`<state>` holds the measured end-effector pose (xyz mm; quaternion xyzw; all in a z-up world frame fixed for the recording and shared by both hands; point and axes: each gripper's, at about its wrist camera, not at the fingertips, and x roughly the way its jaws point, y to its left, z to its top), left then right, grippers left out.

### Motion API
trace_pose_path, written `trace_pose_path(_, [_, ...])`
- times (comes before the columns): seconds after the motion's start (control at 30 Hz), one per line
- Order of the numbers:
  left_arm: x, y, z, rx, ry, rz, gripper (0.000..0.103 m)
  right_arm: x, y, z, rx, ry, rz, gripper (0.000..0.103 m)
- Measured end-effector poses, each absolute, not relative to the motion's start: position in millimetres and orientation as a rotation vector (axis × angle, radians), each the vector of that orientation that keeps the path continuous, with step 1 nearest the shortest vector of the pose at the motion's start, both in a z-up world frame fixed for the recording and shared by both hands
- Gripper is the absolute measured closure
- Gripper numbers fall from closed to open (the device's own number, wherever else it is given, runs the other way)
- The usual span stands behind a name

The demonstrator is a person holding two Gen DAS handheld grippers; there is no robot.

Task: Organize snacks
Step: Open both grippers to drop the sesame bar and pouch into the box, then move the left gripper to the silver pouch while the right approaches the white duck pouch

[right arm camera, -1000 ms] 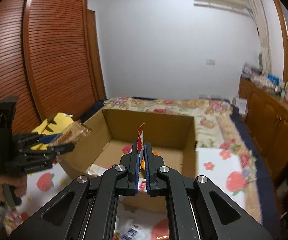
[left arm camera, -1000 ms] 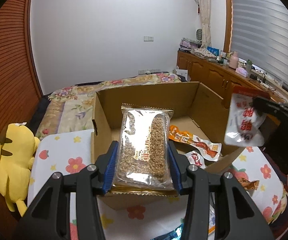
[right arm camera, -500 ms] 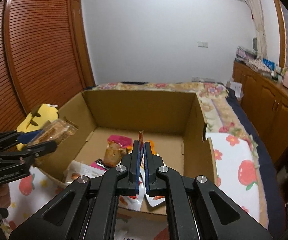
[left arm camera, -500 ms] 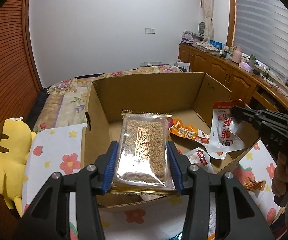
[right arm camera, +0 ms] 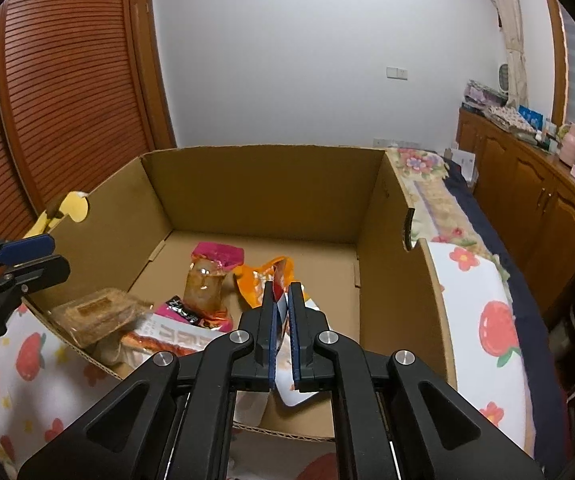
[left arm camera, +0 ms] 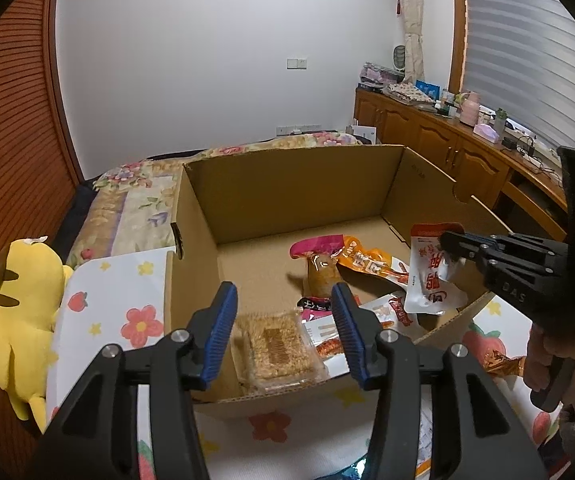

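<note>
An open cardboard box (left arm camera: 287,184) (right arm camera: 255,184) sits on a flower-print cloth. My left gripper (left arm camera: 283,312) is open above the box's near corner. A clear pack of grain bars (left arm camera: 277,350) (right arm camera: 99,314) lies loose in that corner below it. My right gripper (right arm camera: 281,312) (left arm camera: 453,250) is shut on a white and red snack pouch (left arm camera: 431,276) (right arm camera: 283,300) and holds it over the box's right side. A pink-topped pouch (left arm camera: 319,264) (right arm camera: 207,276), an orange pouch (left arm camera: 363,260) (right arm camera: 263,276) and other packets lie on the box floor.
A yellow plush toy (left arm camera: 11,312) lies left of the box. An orange wrapped snack (left arm camera: 501,364) lies on the cloth at the right. A bed with a floral cover (left arm camera: 135,196) is behind the box. Wooden cabinets (left arm camera: 439,140) line the right wall.
My left gripper has opened and dropped the grain bar pack into the box's near corner. My right gripper has carried the white pouch lower over the box.
</note>
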<state>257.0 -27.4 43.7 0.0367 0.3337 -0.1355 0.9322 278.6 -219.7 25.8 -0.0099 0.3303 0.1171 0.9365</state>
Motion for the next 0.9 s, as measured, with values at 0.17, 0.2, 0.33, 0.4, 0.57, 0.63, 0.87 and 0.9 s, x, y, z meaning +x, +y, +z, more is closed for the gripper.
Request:
trace_pose_path(0.17, [254.2,-26.5,47.1,0.077,0.671,-0.272,0.054,280.7,-219.0,25.4,-0.015,0.686,0.247,0.096])
trace_pose_path(0.2, [253.7,-26.0,47.6,0.075,0.67,-0.271,0.054,281.3,-219.0,25.7,-0.013,0.69,0.248,0.095])
trace_pose_path(0.33, [249.1,-26.7,52.7,0.076,0.655,-0.273,0.054,283.7,-219.8,26.9,0.01,0.696,0.274,0.079])
trace_pose_path(0.4, [246.5,-27.6,54.6,0.083,0.645,-0.269,0.054,282.1,-219.3,28.0,0.018,0.691,0.283,0.068])
trace_pose_path(0.57, [237.3,-28.3,61.2,0.07,0.618,-0.277,0.047,267.6,-221.4,40.8,0.04,0.651,0.307,0.068])
trace_pose_path(0.63, [233.6,-30.1,63.4,0.074,0.609,-0.281,0.047,259.2,-223.9,49.6,0.049,0.631,0.324,0.068])
trace_pose_path(0.87, [213.7,-38.8,73.9,0.09,0.563,-0.308,0.043,222.3,-232.4,74.4,0.049,0.573,0.364,0.068])
trace_pose_path(0.9, [210.6,-39.4,74.7,0.088,0.559,-0.314,0.043,216.9,-233.8,75.7,0.048,0.569,0.368,0.068])
